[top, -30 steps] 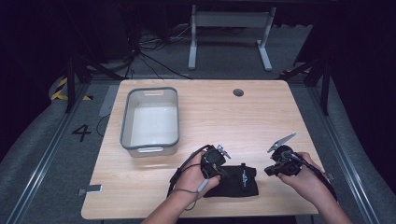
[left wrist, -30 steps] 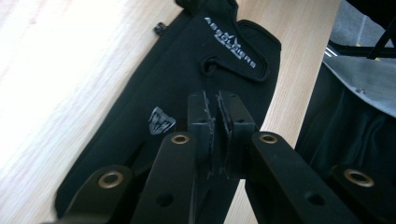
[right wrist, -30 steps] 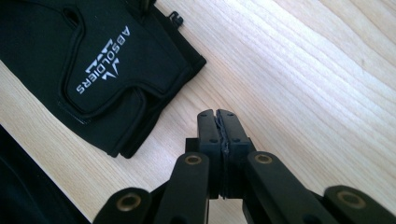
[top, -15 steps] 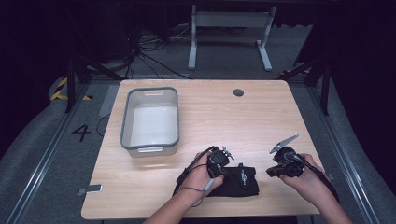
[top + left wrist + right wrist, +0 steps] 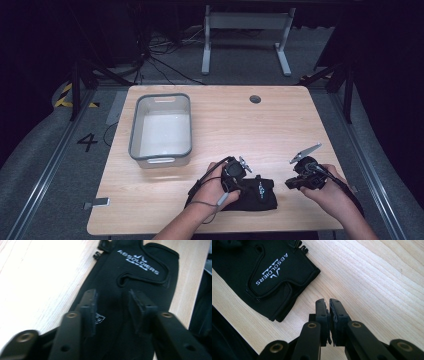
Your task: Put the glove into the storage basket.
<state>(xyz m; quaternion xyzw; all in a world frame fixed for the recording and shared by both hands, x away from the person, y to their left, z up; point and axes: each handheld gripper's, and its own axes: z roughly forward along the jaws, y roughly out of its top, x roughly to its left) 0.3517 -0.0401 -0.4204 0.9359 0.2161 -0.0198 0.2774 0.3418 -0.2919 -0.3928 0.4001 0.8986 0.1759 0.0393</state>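
glove: black fabric glove [image 5: 252, 194] is laid flat near the front edge of the light wooden table [image 5: 280, 130], between the two hands
print: "ABSOLDIERS" is read in white on the strap, plus a small white logo by the left jaws
left gripper [image 5: 113, 308]: jaws are spread, poised over the glove
right gripper [image 5: 329, 312]: jaws are pressed together, nothing pinched, held over bare wood just beside the glove
bin: grey plastic tub [image 5: 161, 127] is seen empty, well apart
floor: "4" is marked

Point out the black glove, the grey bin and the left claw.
black glove [image 5: 270, 277]: right gripper view, on its strap with the white lettering.
grey bin [image 5: 134, 125]: high view, on its left rim.
left claw [image 5: 112, 311]: left gripper view, midway between its open fingertips, over the glove.
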